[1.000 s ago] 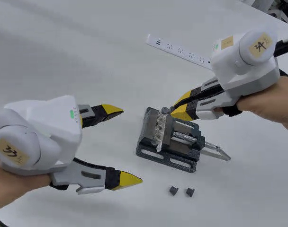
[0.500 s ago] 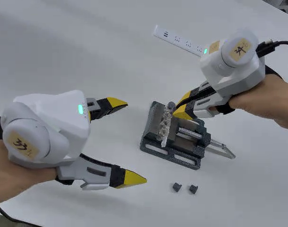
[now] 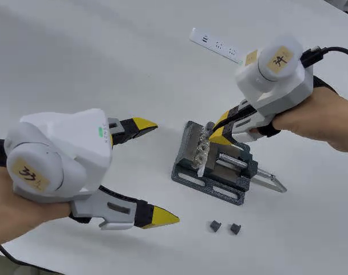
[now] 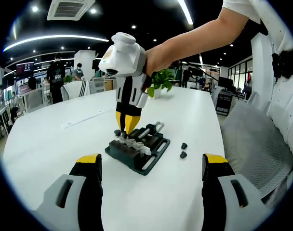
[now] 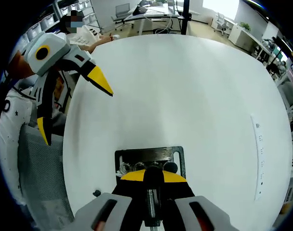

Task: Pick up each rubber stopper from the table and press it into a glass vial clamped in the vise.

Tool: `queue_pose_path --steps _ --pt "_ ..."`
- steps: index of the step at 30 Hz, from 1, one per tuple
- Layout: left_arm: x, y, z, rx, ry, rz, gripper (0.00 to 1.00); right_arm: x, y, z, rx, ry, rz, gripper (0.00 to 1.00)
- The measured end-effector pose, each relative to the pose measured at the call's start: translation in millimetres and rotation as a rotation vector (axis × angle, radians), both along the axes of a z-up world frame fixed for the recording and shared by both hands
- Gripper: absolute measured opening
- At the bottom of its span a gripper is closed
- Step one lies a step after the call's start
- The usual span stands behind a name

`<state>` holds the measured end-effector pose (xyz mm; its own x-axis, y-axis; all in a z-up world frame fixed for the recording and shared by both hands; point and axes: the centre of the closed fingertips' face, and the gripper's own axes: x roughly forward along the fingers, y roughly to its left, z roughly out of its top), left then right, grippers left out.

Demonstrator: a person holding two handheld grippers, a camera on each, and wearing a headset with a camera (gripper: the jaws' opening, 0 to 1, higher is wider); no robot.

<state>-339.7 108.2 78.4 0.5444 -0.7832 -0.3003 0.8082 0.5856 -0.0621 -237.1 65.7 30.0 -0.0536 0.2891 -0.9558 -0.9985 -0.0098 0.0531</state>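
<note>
A dark vise [image 3: 215, 166] stands mid-table with a row of glass vials [image 3: 201, 150] clamped in it. One dark stopper [image 3: 210, 124] sits on the far end vial, also seen as the stopper [image 5: 170, 167] just right of my tips. My right gripper [image 3: 214, 136] is shut, its yellow tips down on the vial row beside that stopper; I cannot tell if anything is pinched. Two loose stoppers [image 3: 215, 226] [image 3: 235, 228] lie in front of the vise. My left gripper [image 3: 157, 170] hangs wide open left of the vise, holding nothing.
A white power strip [image 3: 217, 44] lies on the table behind the vise. The vise handle [image 3: 271, 179] sticks out to the right. The white tabletop [image 3: 105, 57] stretches away on all sides. In the left gripper view, chairs and people are beyond the table.
My right gripper's tips have sunk a little onto the vial row. The left gripper has stayed open in place. The head camera has shifted slightly.
</note>
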Motion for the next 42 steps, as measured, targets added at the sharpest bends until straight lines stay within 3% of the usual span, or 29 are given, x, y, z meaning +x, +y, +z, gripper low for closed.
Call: queue_pose_path --steps 19,27,42 --pt "-0.5 0.8 -0.8 -0.011 0.002 0.004 0.83 0.2 1.4 -3.1 -0.093 -0.022 0.049 0.05" --pt "0.0 -1.6 -0.5 -0.019 0.005 0.004 0.83 1.5 1.4 -3.7 -0.111 0.006 0.001 0.04" --pt "2.7 -2.5 -1.8 -0.03 0.007 0.007 0.82 -2.8 1.0 -5.5 -0.256 -0.072 0.057 0.03"
